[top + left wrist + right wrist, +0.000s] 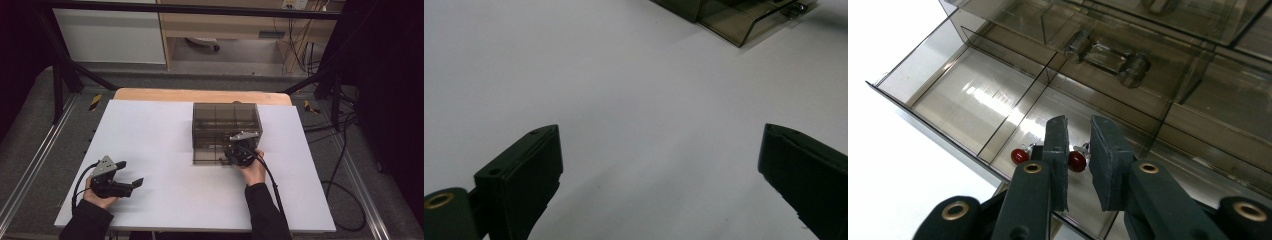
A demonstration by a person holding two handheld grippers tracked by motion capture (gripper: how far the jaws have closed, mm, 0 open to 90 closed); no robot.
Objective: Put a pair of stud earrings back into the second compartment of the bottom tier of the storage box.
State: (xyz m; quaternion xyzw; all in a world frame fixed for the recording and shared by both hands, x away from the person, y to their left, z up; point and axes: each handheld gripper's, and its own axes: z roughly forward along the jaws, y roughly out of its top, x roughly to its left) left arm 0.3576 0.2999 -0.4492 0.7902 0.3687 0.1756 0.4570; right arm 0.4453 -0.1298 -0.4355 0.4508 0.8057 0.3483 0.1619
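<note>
A smoky clear drawer cabinet (pixel 226 125) stands at the table's middle back, with its bottom drawer (pixel 973 100) pulled out. My right gripper (pixel 235 157) hangs over that drawer's front. In the right gripper view its jaws (pixel 1078 122) stand a narrow gap apart, shut on a red earring (pixel 1077 161) whose bead and silver post span the gap. A second red earring (pixel 1019 156) lies on the drawer floor just left of the jaws. My left gripper (pixel 131 173) rests at the table's near left, open and with nothing in it (pixel 661 132).
The white table (pixel 165 145) stretches between the two hands. A divider (pixel 1018 117) splits the open drawer into compartments. Above it sits a shut drawer with a clear handle (pixel 1108 55). The cabinet's corner (pixel 729 20) shows far off in the left gripper view. Dark frame posts stand around the table.
</note>
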